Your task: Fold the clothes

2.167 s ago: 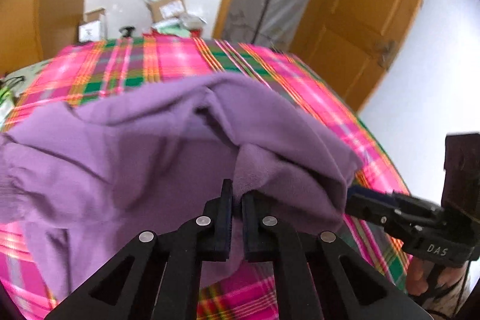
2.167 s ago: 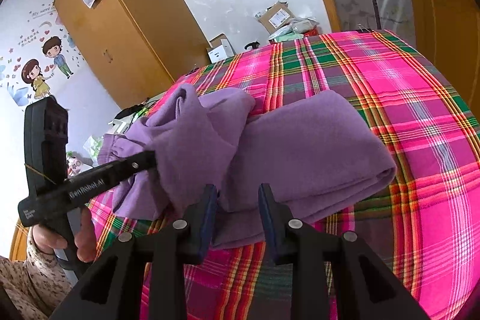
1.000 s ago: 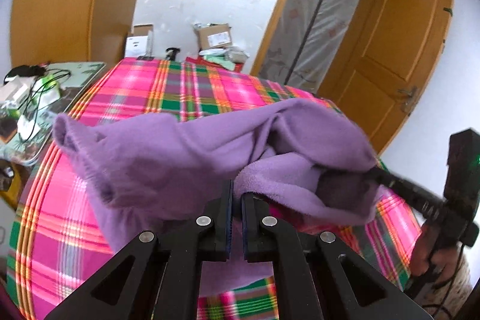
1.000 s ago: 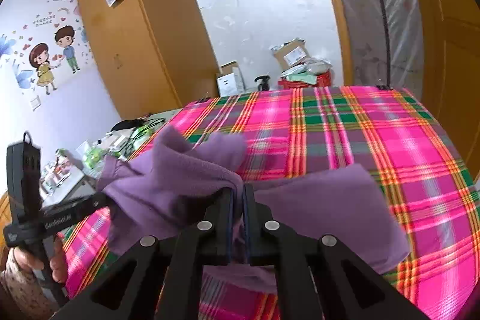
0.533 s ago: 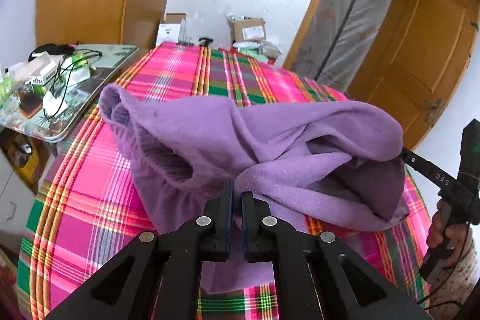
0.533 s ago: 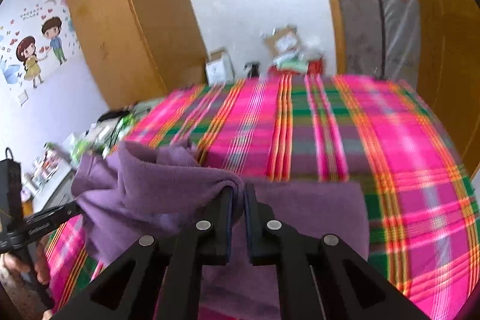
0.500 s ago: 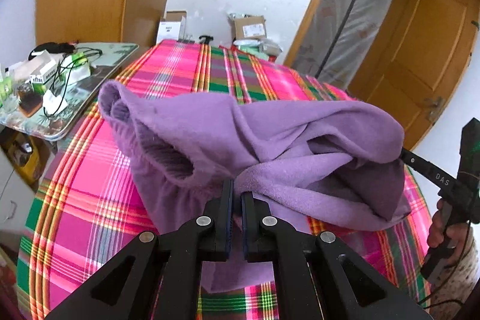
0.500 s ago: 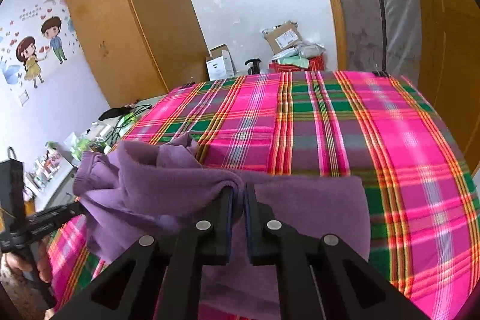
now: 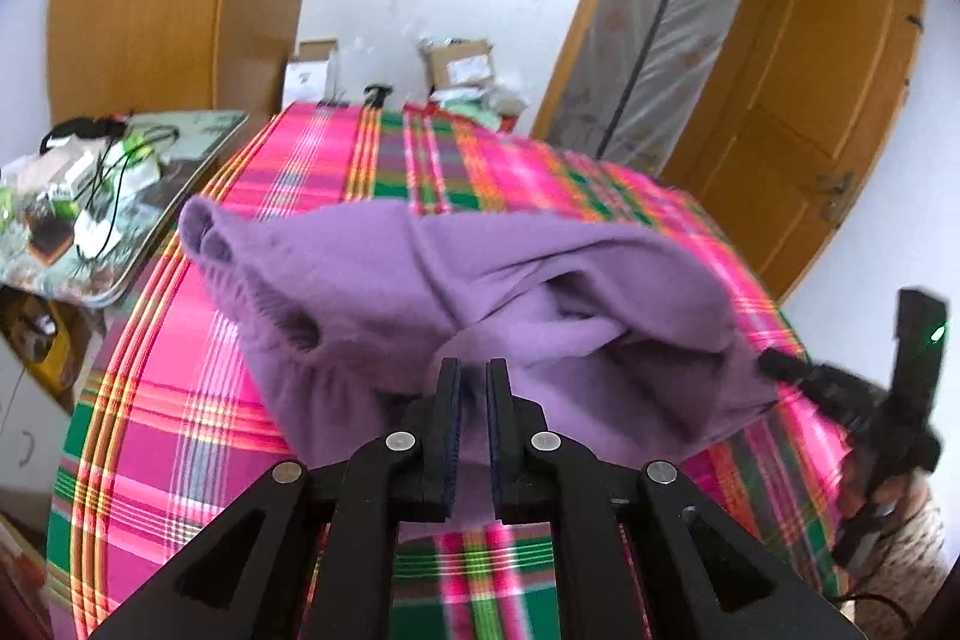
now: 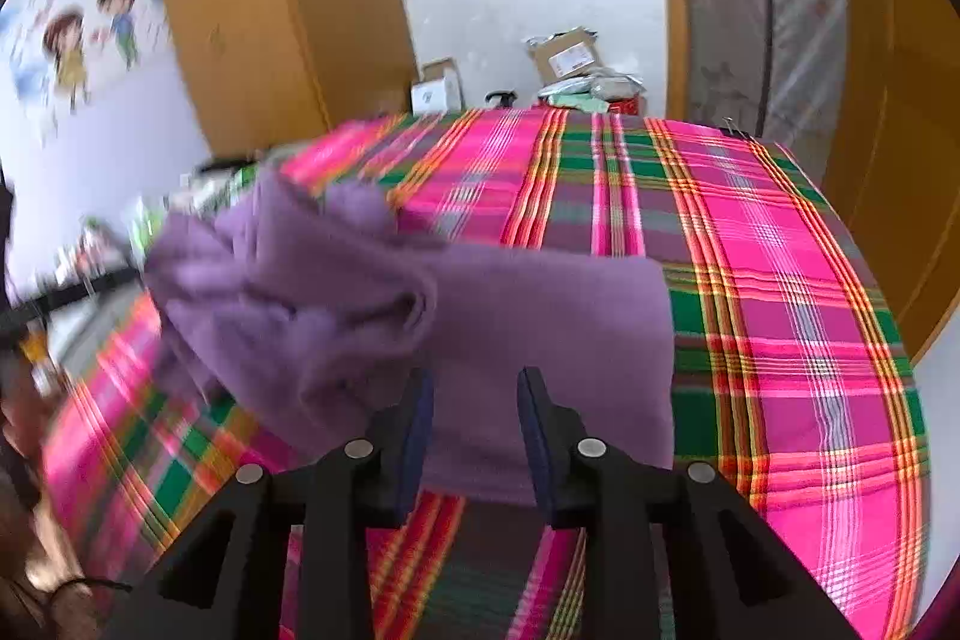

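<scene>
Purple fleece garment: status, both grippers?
Left gripper opening, nearly shut, fleece edge at its tips. Right gripper opening, nothing pinched. Purple fleece garment bunched on pink plaid cloth. Nothing in the way.

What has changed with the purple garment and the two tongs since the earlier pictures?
The right tongs are opening and have let go of the purple garment, which has dropped onto the plaid cloth. The left tongs have begun opening, their slim gap empty.

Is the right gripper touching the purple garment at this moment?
Apart. In the right wrist view, the right gripper has its jaws opening, with clear space beside each pad; the purple garment lies on the plaid cloth beyond them.
</scene>
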`<move>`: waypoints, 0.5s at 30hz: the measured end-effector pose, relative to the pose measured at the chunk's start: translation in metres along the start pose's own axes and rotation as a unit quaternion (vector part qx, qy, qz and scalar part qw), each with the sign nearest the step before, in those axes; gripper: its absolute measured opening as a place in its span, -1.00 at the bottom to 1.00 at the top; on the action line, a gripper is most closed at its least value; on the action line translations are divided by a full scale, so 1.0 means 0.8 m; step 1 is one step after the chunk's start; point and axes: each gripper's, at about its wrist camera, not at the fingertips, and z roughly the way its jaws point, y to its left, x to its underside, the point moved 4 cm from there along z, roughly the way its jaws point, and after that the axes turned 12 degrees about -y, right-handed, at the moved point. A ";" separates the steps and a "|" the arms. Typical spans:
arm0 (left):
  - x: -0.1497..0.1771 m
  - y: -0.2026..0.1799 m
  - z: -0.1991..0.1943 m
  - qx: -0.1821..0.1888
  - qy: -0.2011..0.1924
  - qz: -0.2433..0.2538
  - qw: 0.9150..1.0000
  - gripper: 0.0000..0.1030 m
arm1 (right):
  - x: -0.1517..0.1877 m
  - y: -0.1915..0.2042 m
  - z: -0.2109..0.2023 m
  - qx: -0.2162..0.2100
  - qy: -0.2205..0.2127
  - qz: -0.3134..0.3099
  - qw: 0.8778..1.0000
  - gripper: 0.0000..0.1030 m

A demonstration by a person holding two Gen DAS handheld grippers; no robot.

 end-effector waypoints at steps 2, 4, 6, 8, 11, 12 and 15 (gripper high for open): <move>-0.002 -0.016 -0.002 0.015 -0.002 0.006 1.000 -0.77 | 0.008 0.010 0.008 0.002 0.010 -0.024 1.000 -0.24; 0.001 -0.032 0.005 0.033 0.009 0.009 0.999 -0.64 | 0.012 0.015 0.017 0.003 0.018 -0.035 0.999 -0.23; 0.010 -0.049 0.016 0.054 0.029 0.012 0.998 -0.58 | 0.017 0.020 0.026 0.005 0.026 -0.046 0.999 -0.18; 0.019 -0.065 0.029 0.075 0.054 0.012 0.996 -0.51 | 0.022 0.022 0.032 0.018 0.032 -0.061 0.997 -0.17; 0.036 -0.096 0.050 0.113 0.097 0.015 0.989 -0.49 | 0.025 0.022 0.037 0.023 0.035 -0.074 0.996 -0.17; 0.041 -0.106 0.057 0.127 0.109 0.015 0.986 -0.48 | 0.026 0.022 0.039 0.025 0.036 -0.077 0.996 -0.17; 0.046 -0.124 0.072 0.134 0.125 0.017 0.983 -0.43 | 0.024 0.017 0.042 0.022 0.036 -0.070 0.997 -0.17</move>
